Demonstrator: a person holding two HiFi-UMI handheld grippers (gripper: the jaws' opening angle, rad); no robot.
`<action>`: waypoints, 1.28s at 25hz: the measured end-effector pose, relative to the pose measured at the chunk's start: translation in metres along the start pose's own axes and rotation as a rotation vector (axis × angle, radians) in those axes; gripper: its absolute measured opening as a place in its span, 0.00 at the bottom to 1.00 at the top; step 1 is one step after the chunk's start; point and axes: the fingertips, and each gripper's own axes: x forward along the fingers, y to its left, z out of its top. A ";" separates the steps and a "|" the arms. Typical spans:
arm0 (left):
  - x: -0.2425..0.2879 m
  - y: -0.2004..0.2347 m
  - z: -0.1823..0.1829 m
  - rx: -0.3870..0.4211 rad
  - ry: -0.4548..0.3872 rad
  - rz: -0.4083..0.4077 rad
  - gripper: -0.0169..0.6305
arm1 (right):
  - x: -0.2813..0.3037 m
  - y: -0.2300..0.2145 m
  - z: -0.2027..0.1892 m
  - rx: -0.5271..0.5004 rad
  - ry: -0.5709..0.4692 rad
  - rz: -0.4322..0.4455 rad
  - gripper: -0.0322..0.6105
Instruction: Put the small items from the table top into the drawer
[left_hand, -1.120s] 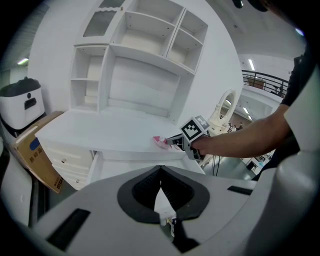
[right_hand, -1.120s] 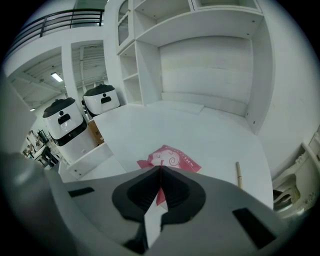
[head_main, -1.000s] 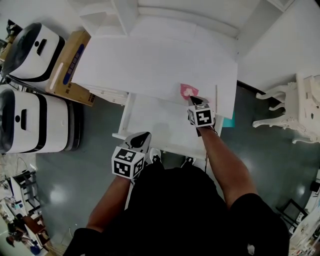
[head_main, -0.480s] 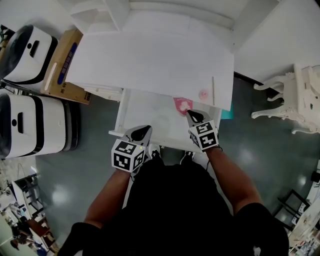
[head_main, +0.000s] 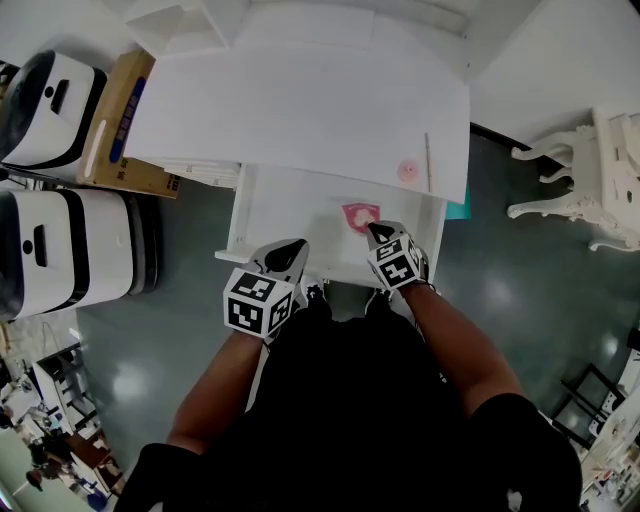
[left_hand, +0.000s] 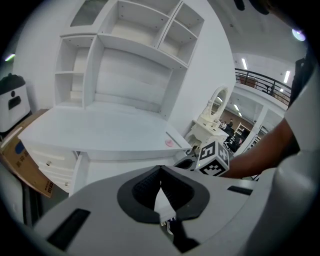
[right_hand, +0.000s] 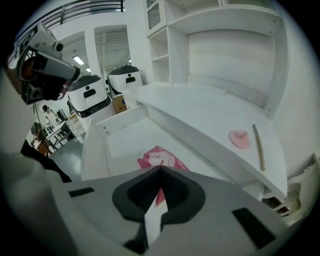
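In the head view the white drawer (head_main: 275, 205) stands pulled out under the white table top (head_main: 300, 110). A pink picture card (head_main: 359, 216) lies low over the drawer's right part. My right gripper (head_main: 375, 233) is shut on the card's near edge; in the right gripper view the card (right_hand: 159, 157) runs out from the closed jaw tips of that gripper (right_hand: 160, 170). A pink round item (head_main: 407, 170) and a thin wooden stick (head_main: 428, 163) lie at the table top's right front edge. My left gripper (head_main: 290, 251) is shut and empty at the drawer's front rim.
Two white-and-black machines (head_main: 60, 250) and a cardboard box (head_main: 115, 120) stand on the floor to the left. A white ornate chair (head_main: 590, 190) is to the right. Shelving (left_hand: 130, 55) rises at the back of the desk. The person's legs are close to the drawer front.
My right gripper has drawn the pink card back from the table top's front edge and down into the open drawer. The left gripper has stayed near the drawer front.
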 end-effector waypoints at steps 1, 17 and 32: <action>-0.001 0.000 -0.001 0.000 0.003 0.002 0.04 | 0.008 0.001 -0.003 -0.003 0.017 0.006 0.09; -0.025 0.007 -0.014 -0.057 -0.007 0.056 0.04 | 0.065 0.022 -0.041 -0.007 0.199 0.095 0.10; -0.020 0.006 -0.007 -0.060 -0.040 0.030 0.04 | 0.040 0.025 -0.020 0.070 0.112 0.118 0.10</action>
